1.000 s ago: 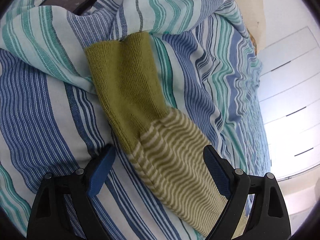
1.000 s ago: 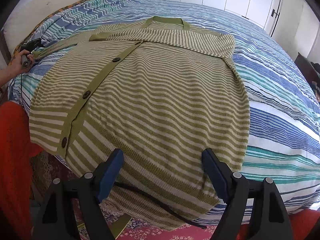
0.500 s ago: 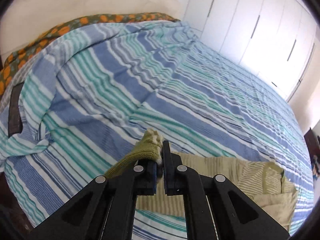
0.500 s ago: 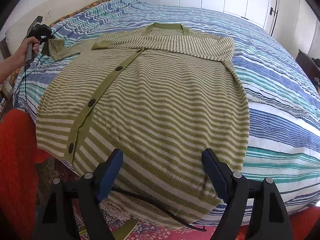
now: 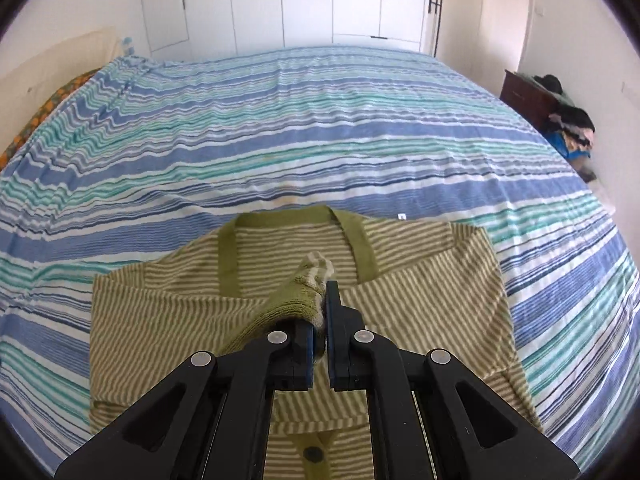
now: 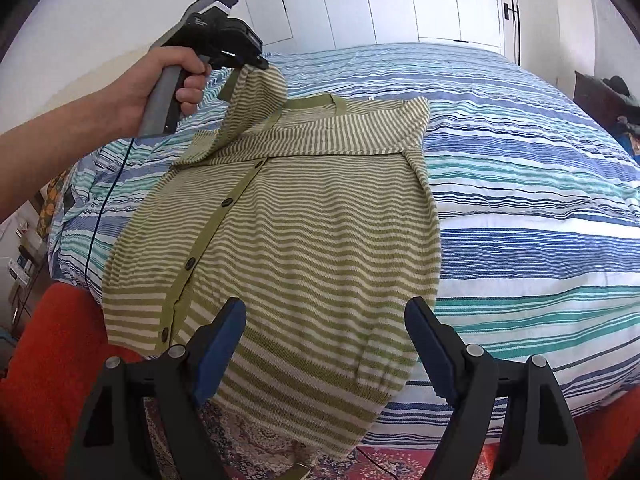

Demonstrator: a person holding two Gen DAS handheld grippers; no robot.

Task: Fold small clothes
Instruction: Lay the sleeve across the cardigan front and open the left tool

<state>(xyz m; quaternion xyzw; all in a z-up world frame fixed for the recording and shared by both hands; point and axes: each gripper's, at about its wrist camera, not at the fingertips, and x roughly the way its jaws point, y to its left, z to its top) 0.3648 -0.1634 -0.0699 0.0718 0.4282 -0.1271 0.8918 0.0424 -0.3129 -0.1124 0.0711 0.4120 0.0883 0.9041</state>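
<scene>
A green and cream striped cardigan (image 6: pixel 312 216) lies buttoned and face up on the bed, its hem hanging over the near edge. It also shows in the left wrist view (image 5: pixel 420 312). My left gripper (image 5: pixel 320 312) is shut on the olive cuff of the left sleeve (image 5: pixel 296 300) and holds it above the collar area. In the right wrist view the left gripper (image 6: pixel 236 60) is raised at the upper left with the sleeve (image 6: pixel 248 108) hanging from it. My right gripper (image 6: pixel 324 332) is open and empty, over the cardigan's hem.
A blue, teal and white striped bedspread (image 6: pixel 520 184) covers the bed. White wardrobe doors (image 5: pixel 332 0) stand behind it. A dark wooden stand (image 5: pixel 532 100) piled with clothes is at the right. A red cloth (image 6: pixel 52 352) and a patterned rug (image 6: pixel 248 444) lie below the bed's near edge.
My left gripper closed on the sleeve cuff, lifted it off the bed's left side and carried it over the cardigan's chest. My right gripper stayed open near the hem.
</scene>
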